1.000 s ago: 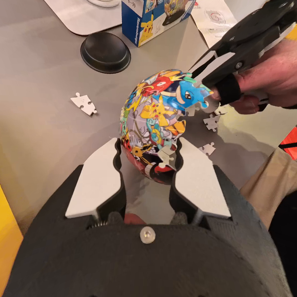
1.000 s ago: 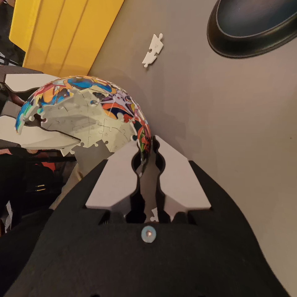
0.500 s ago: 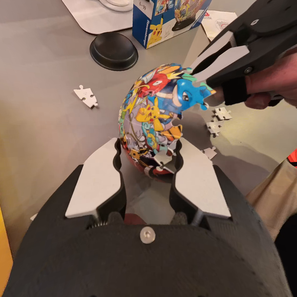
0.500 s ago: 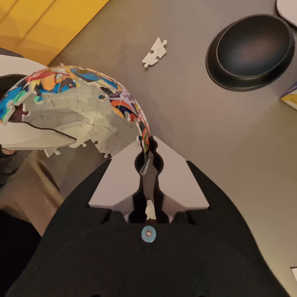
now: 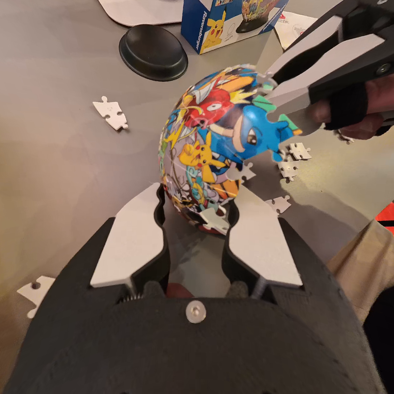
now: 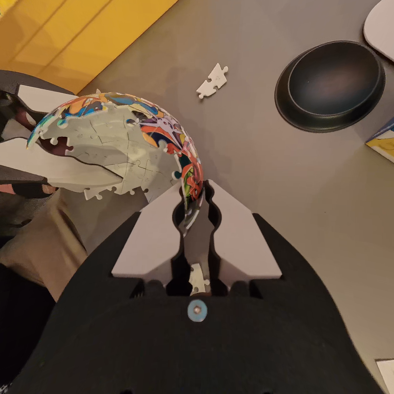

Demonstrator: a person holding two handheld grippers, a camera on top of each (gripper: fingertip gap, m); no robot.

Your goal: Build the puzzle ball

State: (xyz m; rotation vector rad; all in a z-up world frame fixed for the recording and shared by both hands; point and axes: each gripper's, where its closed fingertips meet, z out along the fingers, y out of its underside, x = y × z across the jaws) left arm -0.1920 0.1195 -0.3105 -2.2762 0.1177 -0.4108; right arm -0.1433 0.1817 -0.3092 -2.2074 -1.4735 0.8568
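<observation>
We hold the colourful, half-built plastic puzzle ball (image 5: 204,149) between our 2 claws: left gripper (image 5: 196,204) clasps its lower edge, right gripper (image 6: 193,191) pinches its rim. It looks light and fragile; grip edges gently.

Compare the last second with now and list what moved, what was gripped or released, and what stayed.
Both wrist views slid across the table: the black stand and box came further into view, so the held puzzle ball and both grippers shifted together. Nothing was gripped or released. The right gripper still pinches the shell's edge, the left gripper still holds its lower rim, and the loose pieces lie unmoved.
</observation>
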